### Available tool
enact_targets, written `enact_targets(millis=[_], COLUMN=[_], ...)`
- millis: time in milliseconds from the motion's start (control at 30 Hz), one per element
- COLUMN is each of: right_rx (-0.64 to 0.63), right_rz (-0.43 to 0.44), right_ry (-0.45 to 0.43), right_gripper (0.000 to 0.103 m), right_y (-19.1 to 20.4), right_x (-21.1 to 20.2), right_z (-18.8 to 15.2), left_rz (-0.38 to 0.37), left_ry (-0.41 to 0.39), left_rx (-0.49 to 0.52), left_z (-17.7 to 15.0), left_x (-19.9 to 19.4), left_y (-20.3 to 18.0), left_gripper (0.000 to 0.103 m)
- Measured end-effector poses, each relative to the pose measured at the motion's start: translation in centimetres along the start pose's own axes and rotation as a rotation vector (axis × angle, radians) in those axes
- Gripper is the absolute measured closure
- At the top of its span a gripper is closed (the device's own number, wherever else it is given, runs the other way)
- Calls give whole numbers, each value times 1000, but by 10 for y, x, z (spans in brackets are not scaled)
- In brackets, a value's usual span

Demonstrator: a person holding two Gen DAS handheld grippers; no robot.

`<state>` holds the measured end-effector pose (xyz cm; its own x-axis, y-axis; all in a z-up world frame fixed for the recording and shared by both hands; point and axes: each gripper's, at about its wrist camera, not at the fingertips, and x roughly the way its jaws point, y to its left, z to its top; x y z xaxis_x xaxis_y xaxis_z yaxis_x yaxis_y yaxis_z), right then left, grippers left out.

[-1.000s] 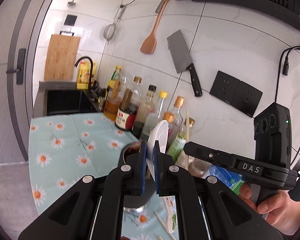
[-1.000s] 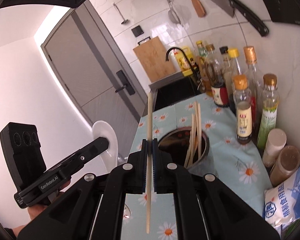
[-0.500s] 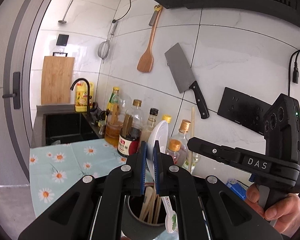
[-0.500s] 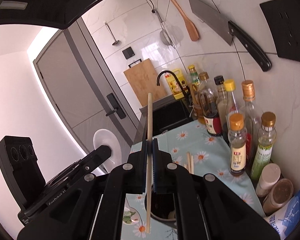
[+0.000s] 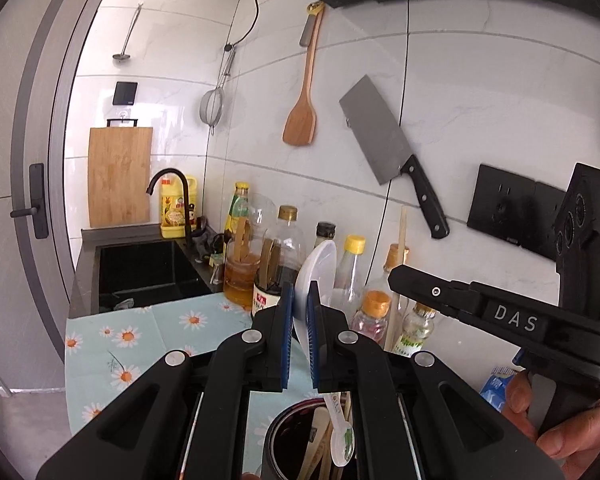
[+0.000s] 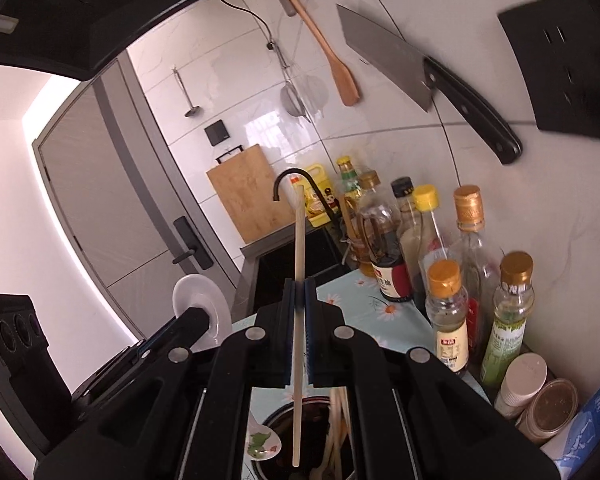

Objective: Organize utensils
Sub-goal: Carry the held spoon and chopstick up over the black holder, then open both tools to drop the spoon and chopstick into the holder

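Observation:
My left gripper (image 5: 299, 308) is shut on a white ceramic spoon (image 5: 316, 272), held upright, its patterned handle end (image 5: 342, 444) hanging over the dark round utensil holder (image 5: 296, 440). My right gripper (image 6: 299, 304) is shut on a wooden chopstick (image 6: 299, 280), held upright with its lower tip over the same holder (image 6: 316, 448), which has several chopsticks inside. The right gripper also shows in the left wrist view (image 5: 396, 276), to the right of the spoon. The left gripper with the spoon shows in the right wrist view (image 6: 196, 316), at the left.
A row of sauce bottles (image 6: 448, 312) lines the tiled wall. A cleaver (image 5: 384, 148), a wooden spatula (image 5: 300, 120) and a strainer (image 5: 212, 106) hang above. A black sink (image 5: 144, 272) and tap lie beyond the daisy tablecloth (image 5: 140, 344). Jars (image 6: 552, 408) stand at the right.
Both grippers have risen and tilted up over the holder, which has slid to the bottom of both views. The spoon and the chopstick stay gripped.

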<state>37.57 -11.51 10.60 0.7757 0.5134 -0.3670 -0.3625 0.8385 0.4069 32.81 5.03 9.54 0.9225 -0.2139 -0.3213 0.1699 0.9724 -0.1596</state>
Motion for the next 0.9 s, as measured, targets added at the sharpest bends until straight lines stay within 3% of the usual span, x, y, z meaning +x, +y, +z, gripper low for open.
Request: enact_targets(millis=[533,600,633,700,900], right_rx=[26,25,21,33,67], right_rz=[-47,-47,-50,-52,-54], right_ry=[127,138,137,136,130], right_gripper=[97,93,90,83,83], right_y=[-19,-19,-18,-20,-27], right_x=[32,30,28,24,10], right_z=[-47,-49,-50,-51,-51], left_rz=[6,5,11,4,-2], left_ry=[156,180,185,192,179], left_rx=[-9,-24,-25,-39,-57], left_z=[-51,-53,-55,-56,-54], left_x=[26,28,27,25,11], left_y=[-3,-1,-1,1,4], left_gripper=[95,93,90,55,54])
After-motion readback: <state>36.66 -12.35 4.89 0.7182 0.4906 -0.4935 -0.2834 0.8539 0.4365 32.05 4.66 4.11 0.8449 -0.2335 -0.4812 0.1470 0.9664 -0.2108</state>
